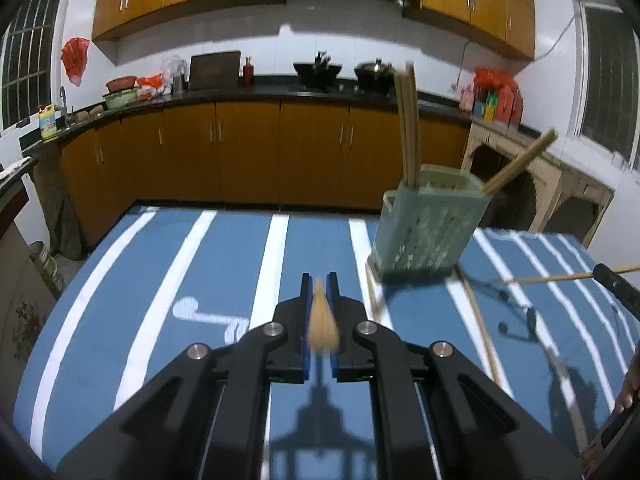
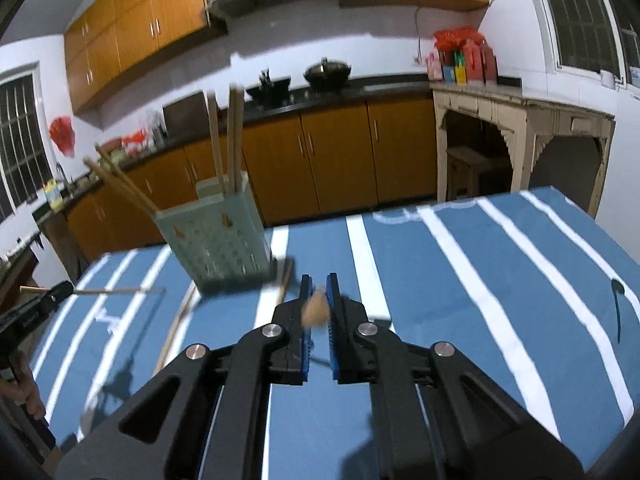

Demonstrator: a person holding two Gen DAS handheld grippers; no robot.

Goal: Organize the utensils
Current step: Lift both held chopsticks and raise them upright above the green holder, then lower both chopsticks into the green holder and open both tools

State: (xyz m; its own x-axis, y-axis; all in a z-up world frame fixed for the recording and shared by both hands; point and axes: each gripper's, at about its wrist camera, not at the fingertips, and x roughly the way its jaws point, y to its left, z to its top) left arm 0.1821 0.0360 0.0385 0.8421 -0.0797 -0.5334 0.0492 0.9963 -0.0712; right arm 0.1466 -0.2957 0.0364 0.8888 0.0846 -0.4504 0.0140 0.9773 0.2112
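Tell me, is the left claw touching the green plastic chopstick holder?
Apart. The left wrist view shows blue striped cloth between the left gripper and the holder.

A pale green perforated utensil holder [image 1: 424, 232] stands upright on the blue striped cloth, at two o'clock in the left wrist view. Two wooden chopsticks [image 1: 408, 120] rise near vertical from its rear compartment; another chopstick [image 1: 520, 164] leans out toward two o'clock. Two loose chopsticks [image 1: 480, 332] lie flat on the cloth beside the holder's base. A blurred chopstick end [image 1: 320, 320] sits between blue pads.
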